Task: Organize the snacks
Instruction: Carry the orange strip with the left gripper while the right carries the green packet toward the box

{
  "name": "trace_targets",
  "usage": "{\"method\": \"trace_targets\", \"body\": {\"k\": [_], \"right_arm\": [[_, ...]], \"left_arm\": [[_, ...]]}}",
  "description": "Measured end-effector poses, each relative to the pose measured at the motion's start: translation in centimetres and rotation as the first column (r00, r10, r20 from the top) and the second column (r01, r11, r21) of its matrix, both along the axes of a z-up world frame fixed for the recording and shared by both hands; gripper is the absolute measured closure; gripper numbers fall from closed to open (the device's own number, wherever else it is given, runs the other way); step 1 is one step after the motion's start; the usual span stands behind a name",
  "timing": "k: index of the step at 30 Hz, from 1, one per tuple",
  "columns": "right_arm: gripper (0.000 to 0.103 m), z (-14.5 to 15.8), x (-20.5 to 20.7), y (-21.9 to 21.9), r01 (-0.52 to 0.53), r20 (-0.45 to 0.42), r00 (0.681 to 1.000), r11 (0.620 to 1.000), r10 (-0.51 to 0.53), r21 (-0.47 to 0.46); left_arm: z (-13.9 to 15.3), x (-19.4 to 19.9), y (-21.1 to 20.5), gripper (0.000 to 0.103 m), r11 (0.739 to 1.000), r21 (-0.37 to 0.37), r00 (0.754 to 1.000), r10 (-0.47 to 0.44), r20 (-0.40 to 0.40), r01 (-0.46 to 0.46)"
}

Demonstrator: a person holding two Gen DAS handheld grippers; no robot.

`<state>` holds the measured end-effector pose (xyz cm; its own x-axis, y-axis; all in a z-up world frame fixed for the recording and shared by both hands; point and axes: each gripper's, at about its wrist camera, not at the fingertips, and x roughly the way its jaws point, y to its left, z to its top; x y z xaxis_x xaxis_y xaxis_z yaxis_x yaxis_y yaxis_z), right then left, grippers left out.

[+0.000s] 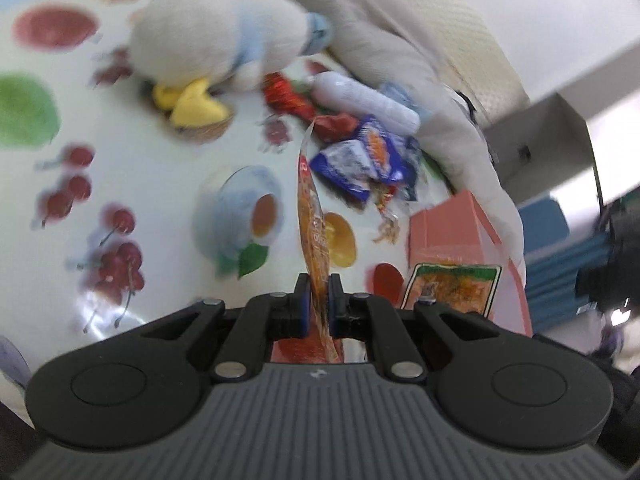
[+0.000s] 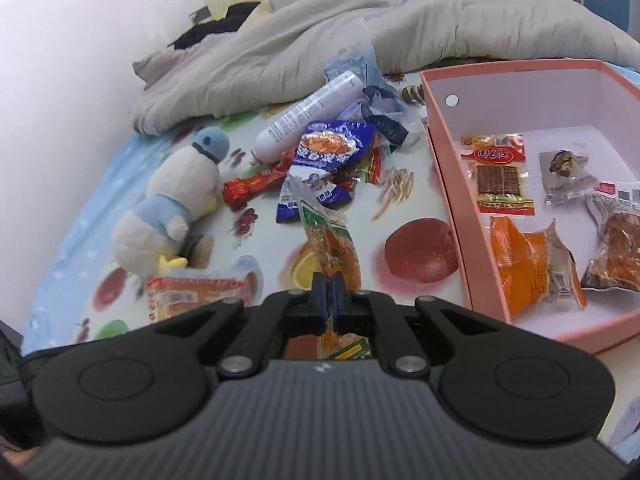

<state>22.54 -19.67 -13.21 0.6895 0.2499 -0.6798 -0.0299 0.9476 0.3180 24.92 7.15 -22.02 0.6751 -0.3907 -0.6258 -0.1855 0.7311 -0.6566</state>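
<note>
Two light, limp, slick packets, each pinched near one end: left claw (image 1: 319, 300) holds an orange packet (image 1: 310, 208), right claw (image 2: 328, 300) a green-topped packet (image 2: 332, 240), both left of the box (image 2: 444, 184).

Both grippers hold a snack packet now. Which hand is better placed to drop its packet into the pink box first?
Probably the right gripper: the pink box lies open beside its orange packet. The left gripper sees only the box's corner.

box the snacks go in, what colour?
Pink outside, white inside; the box shows best in the right wrist view.
</note>
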Motion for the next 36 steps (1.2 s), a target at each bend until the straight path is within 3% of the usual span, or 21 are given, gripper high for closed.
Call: {"method": "trace_targets", "body": {"k": [5,14,20,26,31,36], "right_arm": [[0.098,1.7,-1.0,-1.1,0.019,0.016,1.0,0.998,-0.02,0.053],[0.098,7.4,-1.4,-2.6,0.018,0.133,0.991,0.999,-0.022,0.033],[0.098,11.9,-1.1,-5.2,0.048,0.221,0.974,0.999,-0.048,0.002],[0.098,15.6,-0.7,-9.4,0.102,0.289,0.954,0.993,-0.084,-0.05],[0.098,16.2,0.5,-13.7,0.151,0.272,0.955,0.984,-0.122,-0.09],[0.097,14.1,2.6,-17.9,0.178,0.166,0.973,0.98,-0.162,-0.089]], "left_arm": [[3.1,0.2,-1.2,0.094,0.996,0.066,0.997,-0.063,0.044,0.06],[10.5,1.6,-4.3,0.094,0.964,0.214,0.969,-0.192,0.153,0.157],[16.5,3.3,-8.0,0.094,0.936,0.282,0.93,-0.279,0.238,0.209],[21.8,4.7,-13.5,0.094,0.894,0.353,0.871,-0.387,0.303,0.274],[23.8,6.8,-18.2,0.094,0.87,0.368,0.844,-0.446,0.298,0.329],[22.9,8.9,-23.7,0.094,0.808,0.428,0.819,-0.529,0.224,0.404]]}}
